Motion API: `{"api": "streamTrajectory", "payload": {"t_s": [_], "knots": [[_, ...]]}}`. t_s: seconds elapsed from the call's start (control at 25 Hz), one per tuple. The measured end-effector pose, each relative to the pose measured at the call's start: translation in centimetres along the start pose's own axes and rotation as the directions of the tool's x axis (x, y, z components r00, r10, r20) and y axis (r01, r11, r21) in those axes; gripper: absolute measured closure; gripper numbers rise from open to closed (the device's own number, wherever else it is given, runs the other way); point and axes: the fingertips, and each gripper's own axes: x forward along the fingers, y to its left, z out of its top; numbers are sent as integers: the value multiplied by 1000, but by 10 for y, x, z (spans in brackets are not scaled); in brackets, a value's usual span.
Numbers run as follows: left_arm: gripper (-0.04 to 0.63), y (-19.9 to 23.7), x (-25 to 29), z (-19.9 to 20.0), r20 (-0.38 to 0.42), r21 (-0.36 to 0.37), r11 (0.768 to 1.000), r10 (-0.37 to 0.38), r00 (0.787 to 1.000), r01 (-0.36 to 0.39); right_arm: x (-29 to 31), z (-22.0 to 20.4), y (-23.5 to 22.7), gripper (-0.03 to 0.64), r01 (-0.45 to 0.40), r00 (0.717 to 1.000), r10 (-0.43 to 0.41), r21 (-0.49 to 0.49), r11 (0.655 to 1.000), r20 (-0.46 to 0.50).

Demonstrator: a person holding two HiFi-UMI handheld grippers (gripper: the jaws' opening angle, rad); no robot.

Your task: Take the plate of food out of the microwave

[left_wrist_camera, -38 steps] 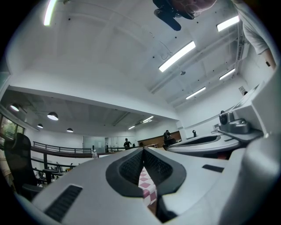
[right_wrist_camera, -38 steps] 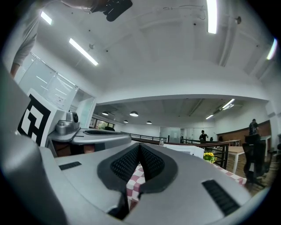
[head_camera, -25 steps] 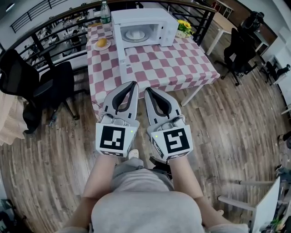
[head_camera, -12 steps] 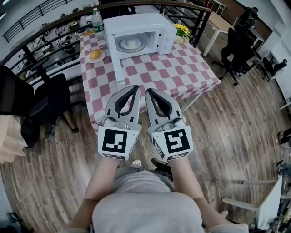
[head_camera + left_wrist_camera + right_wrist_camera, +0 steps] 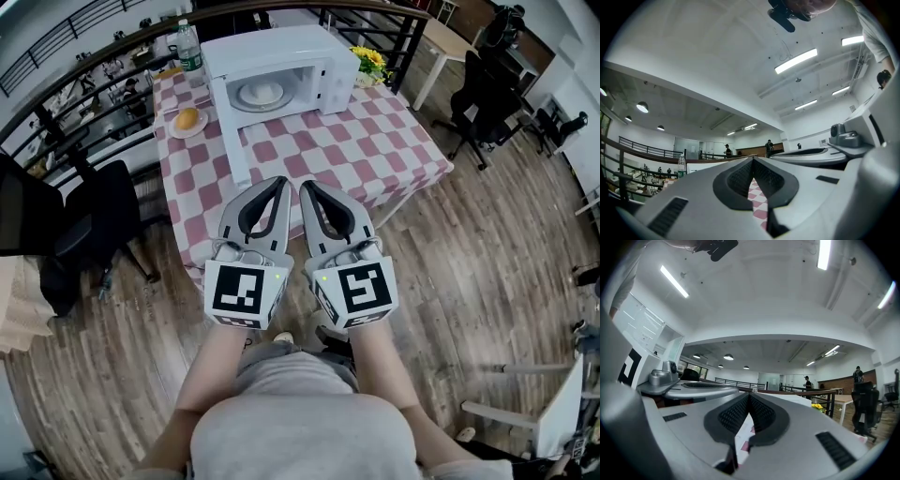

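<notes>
A white microwave (image 5: 272,56) stands at the far end of a red-and-white checked table (image 5: 309,141), its door (image 5: 232,141) swung open to the left. Inside sits a white plate with pale food (image 5: 259,94). My left gripper (image 5: 279,184) and right gripper (image 5: 306,186) are held side by side in front of the table's near edge, both shut with nothing between their jaws. In the left gripper view the left gripper (image 5: 753,159) tips meet over the checked cloth; in the right gripper view the right gripper (image 5: 749,395) tips meet too.
A small plate with a bun (image 5: 188,120) and a water bottle (image 5: 189,58) stand left of the microwave. Yellow flowers (image 5: 369,62) sit to its right. Black office chairs (image 5: 94,216) stand at the left and another (image 5: 478,103) at the right, on wooden floor. A railing (image 5: 94,56) runs behind the table.
The table and microwave have shifted closer and lower in the head view as the person steps toward them. Both grippers stay shut and side by side.
</notes>
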Motion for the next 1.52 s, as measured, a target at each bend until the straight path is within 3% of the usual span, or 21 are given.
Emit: {"api": "streamTrajectory", "payload": {"t_s": [0.36, 0.68, 1.04, 1.52], "knots": [[594, -3, 33, -20, -11, -32, 999, 26, 1000, -26, 14, -20, -27, 595, -40, 999, 39, -15, 999, -31], [594, -2, 83, -32, -11, -67, 993, 98, 995, -99, 38, -31, -70, 595, -106, 994, 105, -36, 994, -39], [594, 2, 144, -46, -33, -45, 988, 147, 989, -149, 73, -52, -124, 595, -156, 987, 156, 0, 988, -44], [594, 15, 222, -71, -81, -23, 967, 251, 965, -254, 130, -80, -185, 595, -290, 956, 291, 34, 957, -41]]}}
